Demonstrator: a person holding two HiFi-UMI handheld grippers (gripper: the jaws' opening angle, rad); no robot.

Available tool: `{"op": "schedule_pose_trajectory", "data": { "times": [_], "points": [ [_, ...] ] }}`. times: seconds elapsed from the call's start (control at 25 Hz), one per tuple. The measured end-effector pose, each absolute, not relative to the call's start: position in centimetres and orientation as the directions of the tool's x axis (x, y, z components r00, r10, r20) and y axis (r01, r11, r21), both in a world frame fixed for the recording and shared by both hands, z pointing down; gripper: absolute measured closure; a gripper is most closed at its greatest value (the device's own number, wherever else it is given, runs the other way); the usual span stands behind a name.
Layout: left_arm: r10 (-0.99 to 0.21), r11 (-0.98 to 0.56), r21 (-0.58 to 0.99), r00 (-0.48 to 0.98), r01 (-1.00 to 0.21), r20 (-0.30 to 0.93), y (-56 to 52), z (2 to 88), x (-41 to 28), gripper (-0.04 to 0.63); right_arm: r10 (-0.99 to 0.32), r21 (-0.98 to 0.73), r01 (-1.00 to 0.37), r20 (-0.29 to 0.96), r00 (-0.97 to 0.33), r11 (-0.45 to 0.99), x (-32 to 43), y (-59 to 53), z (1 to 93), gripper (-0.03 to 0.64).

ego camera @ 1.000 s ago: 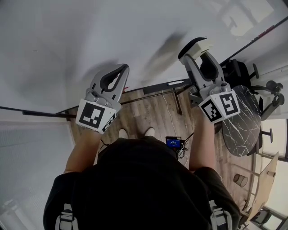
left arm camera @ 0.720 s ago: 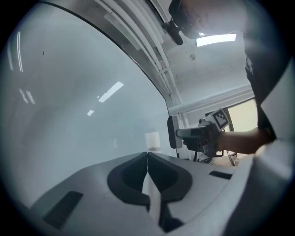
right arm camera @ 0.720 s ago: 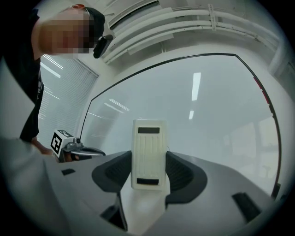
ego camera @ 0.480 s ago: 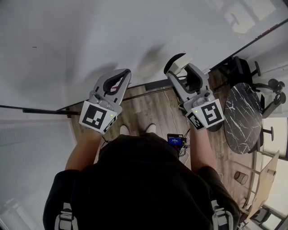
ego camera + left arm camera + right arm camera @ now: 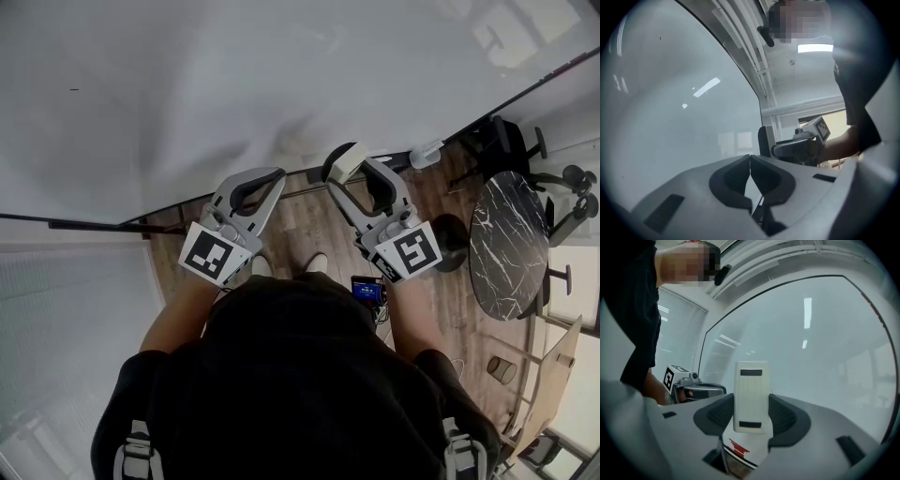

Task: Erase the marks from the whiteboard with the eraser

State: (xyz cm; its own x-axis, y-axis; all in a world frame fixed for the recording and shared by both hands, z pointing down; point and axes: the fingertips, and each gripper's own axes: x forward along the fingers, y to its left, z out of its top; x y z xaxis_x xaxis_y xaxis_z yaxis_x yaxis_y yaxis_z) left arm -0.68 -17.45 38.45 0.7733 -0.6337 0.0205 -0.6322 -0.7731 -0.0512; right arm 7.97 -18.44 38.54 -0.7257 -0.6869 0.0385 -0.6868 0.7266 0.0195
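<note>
The whiteboard point(image 5: 187, 84) fills the upper part of the head view; one tiny dark mark point(image 5: 73, 90) shows at its left. My right gripper point(image 5: 349, 169) is shut on the cream-white eraser point(image 5: 344, 160), held just off the board's lower edge. In the right gripper view the eraser point(image 5: 751, 397) stands upright between the jaws, with the whiteboard point(image 5: 801, 343) behind it. My left gripper point(image 5: 273, 175) hangs beside it, shut and holding nothing. In the left gripper view, the left gripper point(image 5: 750, 157) has its jaw tips touching and the right gripper point(image 5: 806, 140) is to its right.
Below the board's dark bottom rail point(image 5: 84, 225) lies wood floor point(image 5: 309, 225). A round marble table point(image 5: 506, 244) and black office chairs point(image 5: 511, 141) stand at the right. A small white object point(image 5: 427, 153) rests by the rail. A small device with a blue screen point(image 5: 364, 292) lies near the person's feet.
Both grippers have come down and in toward the person. The right gripper carried the eraser down and left, away from the board's surface.
</note>
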Motion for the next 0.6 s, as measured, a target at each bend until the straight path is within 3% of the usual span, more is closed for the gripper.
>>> {"op": "schedule_pose_trajectory", "data": {
  "times": [0.6],
  "points": [
    [-0.638,-0.77,-0.023,0.769,-0.637,0.045,-16.4,40.9,-1.4,0.591,-0.695,-0.011,-0.696,0.043,-0.718,0.718,7.2,-17.5,41.6,0.388]
  ]
}}
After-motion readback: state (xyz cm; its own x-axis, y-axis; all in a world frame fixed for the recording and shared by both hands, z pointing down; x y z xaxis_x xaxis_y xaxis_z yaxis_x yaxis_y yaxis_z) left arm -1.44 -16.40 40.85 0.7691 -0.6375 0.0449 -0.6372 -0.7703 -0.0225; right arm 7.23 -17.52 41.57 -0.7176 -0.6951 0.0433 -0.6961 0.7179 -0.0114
